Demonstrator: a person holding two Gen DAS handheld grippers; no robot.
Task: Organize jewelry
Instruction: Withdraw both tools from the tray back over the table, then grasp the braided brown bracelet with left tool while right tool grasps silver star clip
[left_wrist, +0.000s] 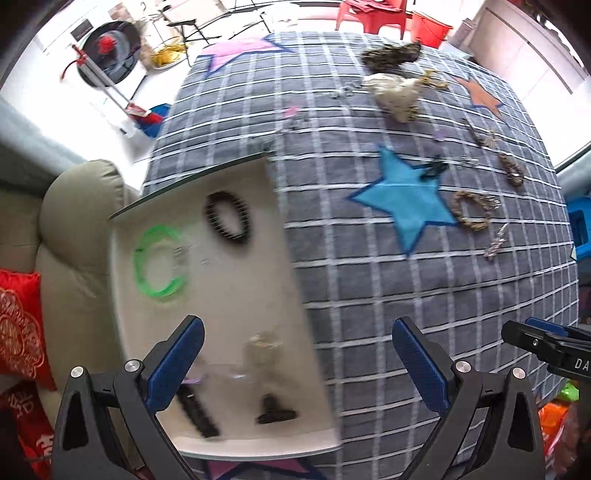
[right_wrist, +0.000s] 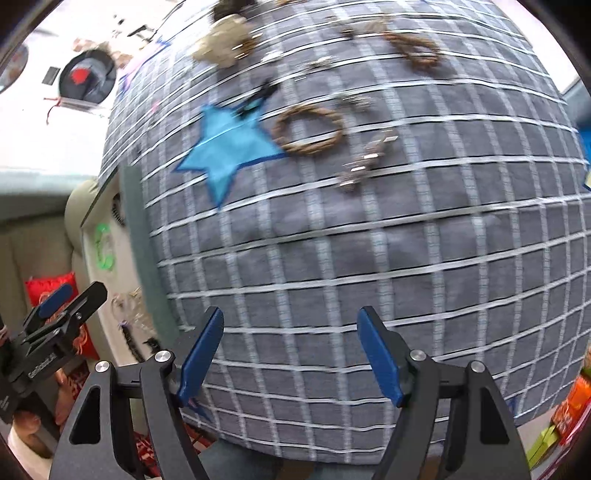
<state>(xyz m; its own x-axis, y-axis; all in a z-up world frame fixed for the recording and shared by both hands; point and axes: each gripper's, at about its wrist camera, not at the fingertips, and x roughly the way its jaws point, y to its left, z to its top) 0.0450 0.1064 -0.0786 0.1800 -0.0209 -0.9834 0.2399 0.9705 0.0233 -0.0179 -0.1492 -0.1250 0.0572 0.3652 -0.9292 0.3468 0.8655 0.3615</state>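
Note:
A white tray (left_wrist: 258, 295) lies at the left edge of a grey checked cloth. It holds a green bangle (left_wrist: 157, 264), a black beaded bracelet (left_wrist: 227, 218), a black hair clip (left_wrist: 197, 410) and a few small blurred pieces. My left gripper (left_wrist: 297, 363) is open and empty above the tray's near right part. My right gripper (right_wrist: 290, 356) is open and empty above bare cloth. Loose on the cloth lie a woven brown bracelet (right_wrist: 308, 129), a silver clip (right_wrist: 365, 158), a second brown bracelet (right_wrist: 417, 48) and a beige pouch (right_wrist: 225, 40).
The cloth (left_wrist: 406, 295) has a blue star patch (left_wrist: 402, 199). A dark pouch (left_wrist: 391, 55) and small earrings lie at its far side. A beige sofa arm (left_wrist: 81, 206) with a red cushion (left_wrist: 18, 325) is left of the tray. Red chairs (left_wrist: 373, 14) stand beyond the table.

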